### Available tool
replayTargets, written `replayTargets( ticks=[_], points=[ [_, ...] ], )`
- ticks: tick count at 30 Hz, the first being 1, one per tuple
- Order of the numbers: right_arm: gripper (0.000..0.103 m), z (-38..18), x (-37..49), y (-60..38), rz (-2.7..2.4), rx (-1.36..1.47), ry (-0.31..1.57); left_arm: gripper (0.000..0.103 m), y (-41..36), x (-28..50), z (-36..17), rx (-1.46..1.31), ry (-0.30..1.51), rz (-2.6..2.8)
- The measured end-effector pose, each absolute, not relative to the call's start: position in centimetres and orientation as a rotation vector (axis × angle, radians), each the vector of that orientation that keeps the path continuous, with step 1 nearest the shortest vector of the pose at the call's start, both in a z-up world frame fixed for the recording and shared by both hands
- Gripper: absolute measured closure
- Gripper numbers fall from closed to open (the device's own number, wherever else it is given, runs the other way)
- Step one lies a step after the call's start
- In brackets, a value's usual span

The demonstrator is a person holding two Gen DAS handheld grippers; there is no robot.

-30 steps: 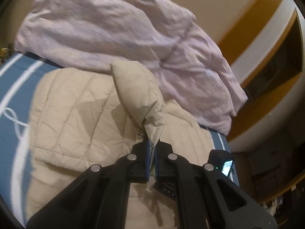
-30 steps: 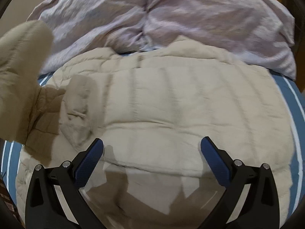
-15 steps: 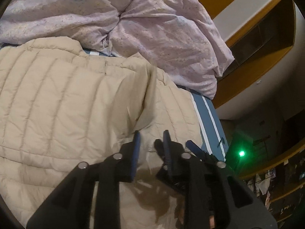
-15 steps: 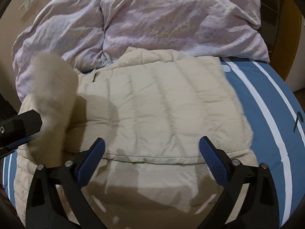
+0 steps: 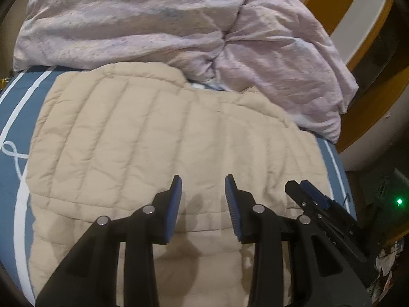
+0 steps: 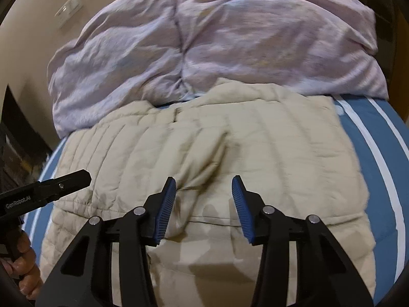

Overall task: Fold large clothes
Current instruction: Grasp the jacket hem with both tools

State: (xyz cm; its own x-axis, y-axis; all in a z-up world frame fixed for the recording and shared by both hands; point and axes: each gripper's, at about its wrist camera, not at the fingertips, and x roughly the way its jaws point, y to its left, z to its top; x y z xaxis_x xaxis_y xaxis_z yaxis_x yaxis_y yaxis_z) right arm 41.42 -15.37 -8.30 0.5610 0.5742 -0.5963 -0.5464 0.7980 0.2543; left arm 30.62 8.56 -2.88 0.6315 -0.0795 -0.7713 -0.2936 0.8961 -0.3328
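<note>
A: Where's the jacket [image 5: 163, 138]?

B: Spread flat on the bed [image 6: 368, 138], a beige quilted one, directly ahead of and beneath both tongs. Its far edge touches the heaped lilac duvet [image 5: 158, 23]; its near part runs under the cameras and out of view.

A: Which way does it run?

B: The quilting seams go near to far, so I judge its long axis does too, though the near end is hidden. A panel is already laid across the body; its hem shows as a crosswise edge just beyond the tips.

A: And the tongs?

B: The left gripper [image 5: 203, 186] is released, fingers apart, grasping nothing, poised over the middle of the jacket. The right gripper [image 6: 204, 188] is likewise parted and empty, hovering over a raised crease where the panel bunches. In the left view it sits just to the right, close by.

A: Which is nearer that crease?

B: The right one, I'd say; the crease lies between its fingers.

A: Surface and room?

B: A blue sheet with white stripes, soft and yielding. Beige wall beyond with a switch plate [image 6: 69, 9], wood trim [image 5: 322, 2] far right, a green indicator light [image 5: 398, 201] low right.
</note>
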Motion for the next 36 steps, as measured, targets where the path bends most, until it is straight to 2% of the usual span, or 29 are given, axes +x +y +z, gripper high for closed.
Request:
replayTargets(
  ticks=[7,10,12,13,14,18,28,36],
  points=[
    [0.059,-11.9,42.8,-12.3,0.562,-0.077,0.810,0.064,10.1,28.5,-3.1,-0.438,0.885,0.169],
    [0.058,-11.2,42.4,-12.7,0.561,-0.068,0.807,0.063,10.8,26.9,-3.0,-0.410,0.880,0.184],
    [0.044,-10.1,41.7,-13.7,0.575,-0.046,0.798,0.056,11.4,25.5,-2.8,-0.381,0.875,0.208],
    [0.026,-9.6,41.2,-14.1,0.582,-0.035,0.794,0.055,11.7,24.8,-2.8,-0.375,0.873,0.213],
    [0.018,-9.0,40.6,-14.9,0.591,-0.017,0.783,0.052,12.0,24.0,-2.7,-0.370,0.872,0.216],
    [0.017,-7.6,38.4,-19.0,0.601,-0.014,0.752,0.043,13.5,19.7,-3.0,-0.347,0.878,0.237],
    [0.017,-9.3,34.7,-31.9,0.573,0.011,0.765,0.041,17.2,7.6,-5.2,-0.390,0.865,0.265],
    [0.017,-13.6,30.9,-39.2,0.563,0.065,0.761,0.041,17.5,2.6,-7.7,-0.469,0.845,0.225]
  ],
)
